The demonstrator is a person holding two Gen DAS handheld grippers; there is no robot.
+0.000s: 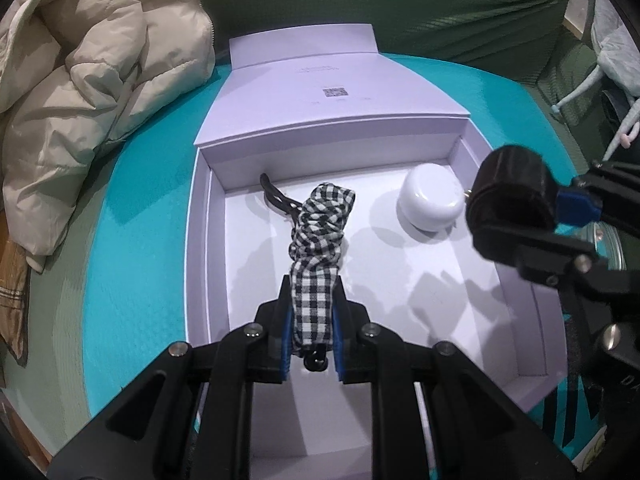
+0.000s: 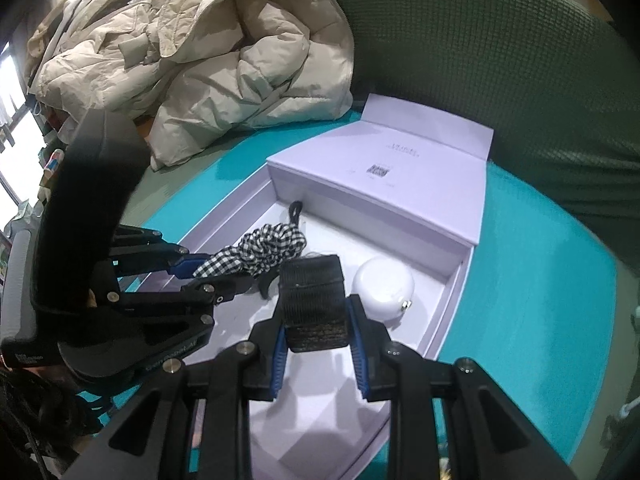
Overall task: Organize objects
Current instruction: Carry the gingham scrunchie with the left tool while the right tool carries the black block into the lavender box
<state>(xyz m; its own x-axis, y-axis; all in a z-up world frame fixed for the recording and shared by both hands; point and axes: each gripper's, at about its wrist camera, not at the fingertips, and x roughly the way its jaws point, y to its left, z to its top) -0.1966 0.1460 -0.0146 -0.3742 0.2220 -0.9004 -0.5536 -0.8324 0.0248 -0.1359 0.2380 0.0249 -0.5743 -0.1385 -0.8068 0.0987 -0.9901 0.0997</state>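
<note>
Left gripper [image 1: 311, 322]: closed tight on the near end of a black-and-white checked fabric piece [image 1: 318, 240], held over the open box; its far end bunches up toward the back wall.

Black strap [image 1: 276, 196]: pokes out from under the checked fabric, near the back left of the box floor.

Right gripper [image 2: 318, 344]: clamped on a dark, ribbed, rolled object [image 2: 314, 300], which it holds above the box, at the right-hand side, just beside the white case.

White case [image 1: 430, 204]: rounded and glossy, sitting on the box floor at the back right corner, apart from the checked fabric.

Box [image 1: 200, 240]: pale lilac, shallow, white inside, lying on a teal surface [image 1: 136, 220].

Lid [image 1: 332, 96]: flipped back behind the box, a small printed code square on it.

Cream puffer jacket [image 1: 80, 80]: heaped to the left of the box, partly over the teal surface.

Backdrop: dark green textured upholstery [image 2: 500, 60] behind the lid.
</note>
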